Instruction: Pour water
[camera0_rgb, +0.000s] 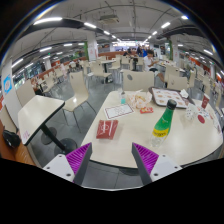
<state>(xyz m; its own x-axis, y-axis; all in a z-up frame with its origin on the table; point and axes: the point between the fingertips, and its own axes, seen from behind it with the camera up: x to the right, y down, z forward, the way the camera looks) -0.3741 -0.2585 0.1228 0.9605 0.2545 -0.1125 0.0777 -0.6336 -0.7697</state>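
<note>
A bottle (164, 120) with a green upper part and a yellow lower part stands on the white table (140, 140), ahead of my fingers and to the right. A small clear cup (187, 113) is just beyond it to the right. My gripper (112, 162) is open above the table's near edge, its purple pads (78, 157) wide apart with nothing between them. The bottle is well clear of both fingers.
A red packet (107, 128) lies on the table just ahead of the fingers. Papers (118, 110) and a tray (168, 97) with items sit farther back. Another white table (35, 112) and chairs (80, 88) stand to the left in a large hall.
</note>
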